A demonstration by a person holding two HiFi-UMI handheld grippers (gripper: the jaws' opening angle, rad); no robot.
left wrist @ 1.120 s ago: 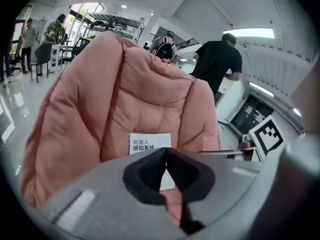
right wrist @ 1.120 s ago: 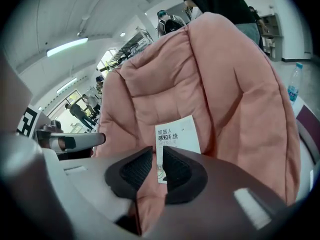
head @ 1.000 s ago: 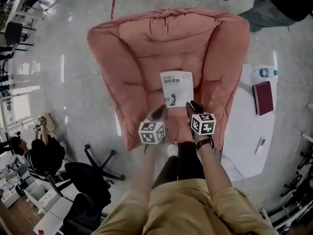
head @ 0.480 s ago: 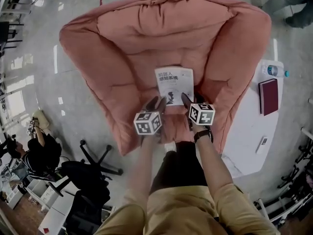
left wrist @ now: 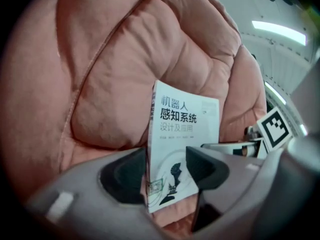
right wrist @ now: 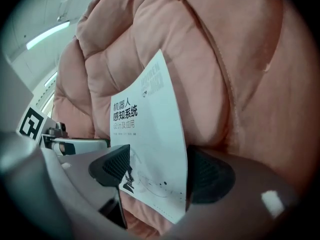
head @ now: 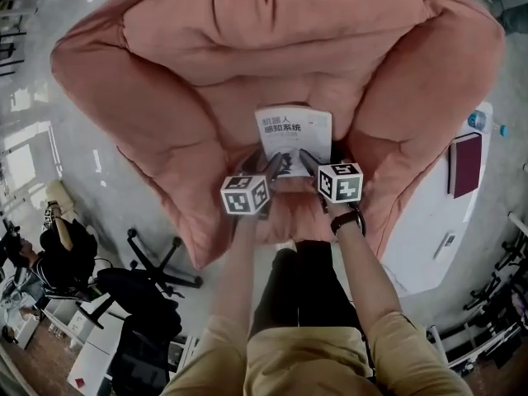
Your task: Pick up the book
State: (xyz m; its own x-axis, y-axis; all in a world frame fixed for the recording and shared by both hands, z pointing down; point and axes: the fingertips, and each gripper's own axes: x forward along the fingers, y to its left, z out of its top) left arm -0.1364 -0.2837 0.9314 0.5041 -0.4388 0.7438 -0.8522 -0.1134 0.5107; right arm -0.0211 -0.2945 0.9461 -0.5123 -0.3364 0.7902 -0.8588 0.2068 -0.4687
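Left gripper (head: 269, 168) and right gripper (head: 308, 162), jaws opening, straddle the book's (head: 294, 129) near edge without pinching it, on the pink cushioned chair (head: 165, 97). A white table (head: 421, 238) stands right of the chair.

we see a big pink padded lounger (head: 165, 97) spread on the grey floor (head: 107, 213). a white book (head: 294, 130) rests on its seat, cover up, against the back cushion. to the right, a low white table (head: 421, 246) carries a dark red notebook (head: 465, 165), a bottle (head: 480, 122) at its far end and a small white device (head: 449, 244).
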